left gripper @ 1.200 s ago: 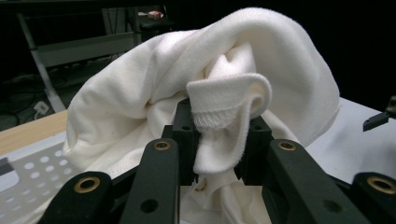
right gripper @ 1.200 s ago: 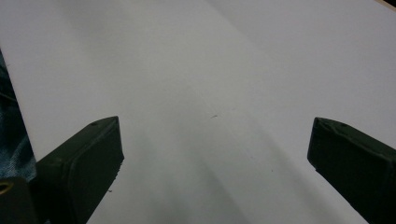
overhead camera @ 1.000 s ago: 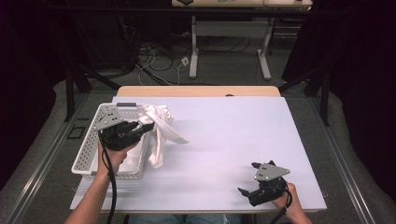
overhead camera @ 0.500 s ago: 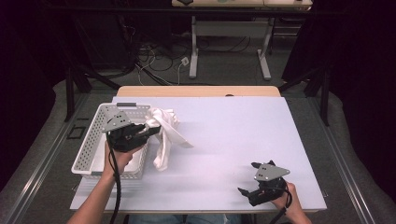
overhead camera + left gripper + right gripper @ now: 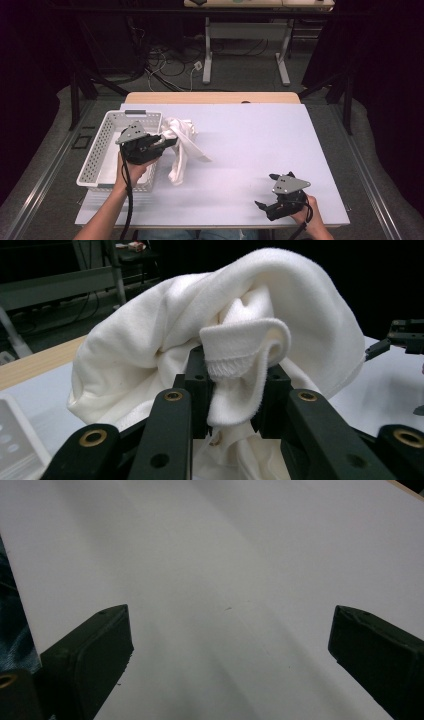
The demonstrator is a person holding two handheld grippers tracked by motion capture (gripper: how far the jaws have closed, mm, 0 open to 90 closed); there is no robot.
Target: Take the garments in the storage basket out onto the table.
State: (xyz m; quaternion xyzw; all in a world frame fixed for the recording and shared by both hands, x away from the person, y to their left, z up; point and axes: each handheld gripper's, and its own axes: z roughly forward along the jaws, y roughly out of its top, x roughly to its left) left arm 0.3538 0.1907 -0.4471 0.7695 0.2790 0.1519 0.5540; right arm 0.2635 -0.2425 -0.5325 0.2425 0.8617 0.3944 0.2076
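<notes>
A white cloth (image 5: pixel 181 145) hangs above the white table (image 5: pixel 260 145), just right of a white perforated basket (image 5: pixel 102 150). My left gripper (image 5: pixel 167 141) is shut on the cloth's hemmed edge. In the left gripper view the cloth (image 5: pixel 225 355) bulges over the left gripper (image 5: pixel 235 400), whose two black jaws pinch a folded hem. My right gripper (image 5: pixel 266 191) rests low near the table's front right edge, with its jaws wide apart. The right gripper (image 5: pixel 230 645) in its own view has bare table surface (image 5: pixel 225 570) between its jaws.
The basket stands at the table's left side with its rim under my left hand. A wooden strip (image 5: pixel 210 97) borders the table's far edge. Beyond it are desk legs (image 5: pixel 207 55) and cables (image 5: pixel 165 60) on the floor.
My left gripper has carried the cloth to the right and slightly forward, away from the basket. The hanging cloth has swung with it. My right gripper has stayed put.
</notes>
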